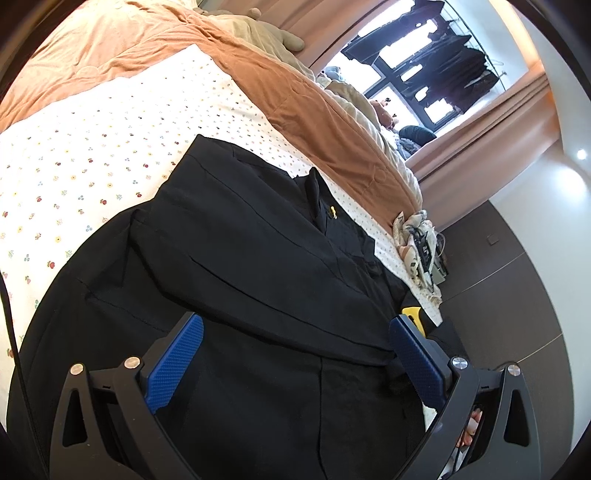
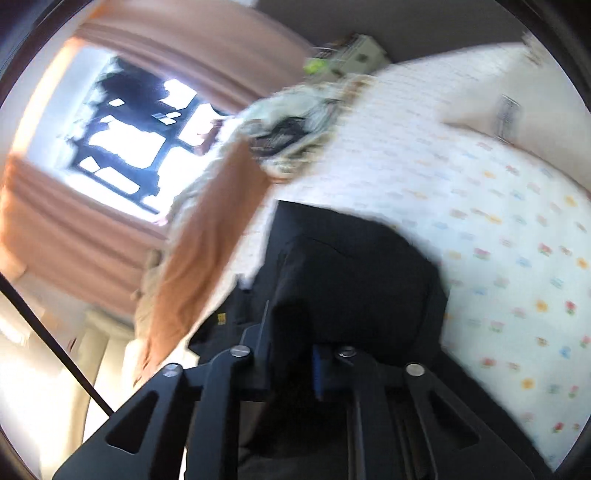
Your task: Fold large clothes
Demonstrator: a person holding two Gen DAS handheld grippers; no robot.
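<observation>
A large black garment (image 1: 258, 240) lies spread on the flower-print bed sheet (image 1: 92, 147), with a fold running across its near part. My left gripper (image 1: 295, 321) hovers just above that near part, its blue pads (image 1: 173, 365) wide apart and nothing pinched between them. In the blurred right wrist view the black garment (image 2: 351, 266) bulges up in a hump right in front of my right gripper (image 2: 295, 354). Its jaws are close together with black cloth bunched between them, which hides the fingertips. Only a sliver of blue pad (image 2: 317, 369) shows.
An orange duvet (image 1: 295, 99) is bunched along the far side of the bed, with a plush toy (image 1: 266, 33) behind it. A crumpled patterned cloth (image 1: 413, 236) lies at the bed's corner. Beyond are pink curtains (image 1: 498, 136), a bright window (image 1: 424, 74) and dark floor (image 1: 517, 295).
</observation>
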